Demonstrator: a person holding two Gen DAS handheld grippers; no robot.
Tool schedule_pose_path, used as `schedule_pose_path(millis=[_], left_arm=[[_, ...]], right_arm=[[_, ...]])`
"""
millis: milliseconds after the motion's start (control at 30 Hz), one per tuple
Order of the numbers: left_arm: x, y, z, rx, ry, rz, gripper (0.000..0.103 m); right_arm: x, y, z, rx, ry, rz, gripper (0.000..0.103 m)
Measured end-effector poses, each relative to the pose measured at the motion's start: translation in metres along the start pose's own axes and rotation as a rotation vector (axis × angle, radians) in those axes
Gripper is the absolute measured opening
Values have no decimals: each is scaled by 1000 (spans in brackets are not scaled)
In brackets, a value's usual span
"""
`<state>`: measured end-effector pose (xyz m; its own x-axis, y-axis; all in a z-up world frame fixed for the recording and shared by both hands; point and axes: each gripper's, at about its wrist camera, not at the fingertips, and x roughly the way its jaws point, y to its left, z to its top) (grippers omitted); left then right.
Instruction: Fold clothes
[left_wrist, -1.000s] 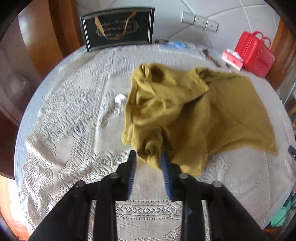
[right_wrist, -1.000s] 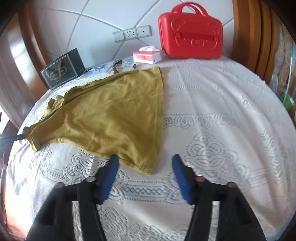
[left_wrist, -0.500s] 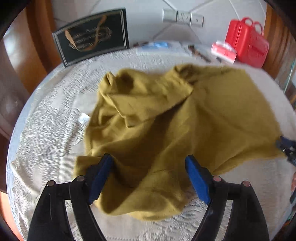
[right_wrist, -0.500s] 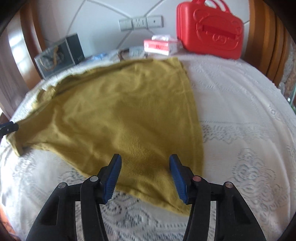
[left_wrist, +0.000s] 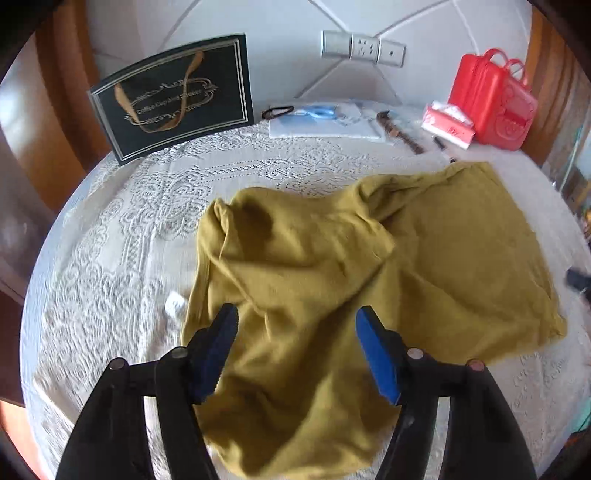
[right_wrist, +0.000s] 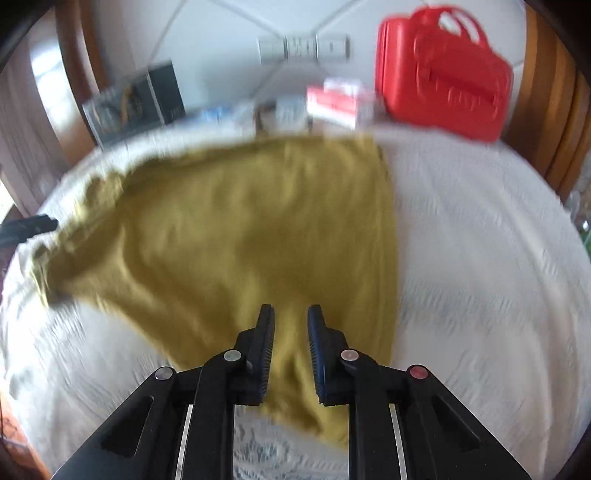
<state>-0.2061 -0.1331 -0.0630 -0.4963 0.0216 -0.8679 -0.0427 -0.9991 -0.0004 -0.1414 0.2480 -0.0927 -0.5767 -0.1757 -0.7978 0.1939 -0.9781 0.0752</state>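
A mustard-yellow garment lies crumpled on the white lace tablecloth; it also shows in the right wrist view, blurred by motion. My left gripper is open, its blue pads spread over the garment's near rumpled part. My right gripper has its pads narrowed onto the garment's near hem, with a fold of cloth between them. The right gripper's tip shows at the right edge of the left wrist view, and the left gripper's tip at the left edge of the right wrist view.
At the table's back stand a black gift bag, a red case, a red-and-white tissue pack and papers with small items. A small white tag lies by the garment. Wooden chair backs ring the table.
My left gripper let go of the garment's bunched corner, opened wide and moved forward over it. My right gripper advanced onto the hem and closed from wide open to narrow.
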Motion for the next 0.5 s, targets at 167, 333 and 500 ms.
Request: schedule_pose_path(millis=[167,333,500], left_arm=[[44,-22,3,81,86,21,66],[60,-11,22,43,65,85,9],[62,16,84,-98,0,38,9]], right_arm=[[5,-9,37,58,-14,53,33],[40,-2,36,29,76,57,35],[56,0,39,-35,103,0,33]])
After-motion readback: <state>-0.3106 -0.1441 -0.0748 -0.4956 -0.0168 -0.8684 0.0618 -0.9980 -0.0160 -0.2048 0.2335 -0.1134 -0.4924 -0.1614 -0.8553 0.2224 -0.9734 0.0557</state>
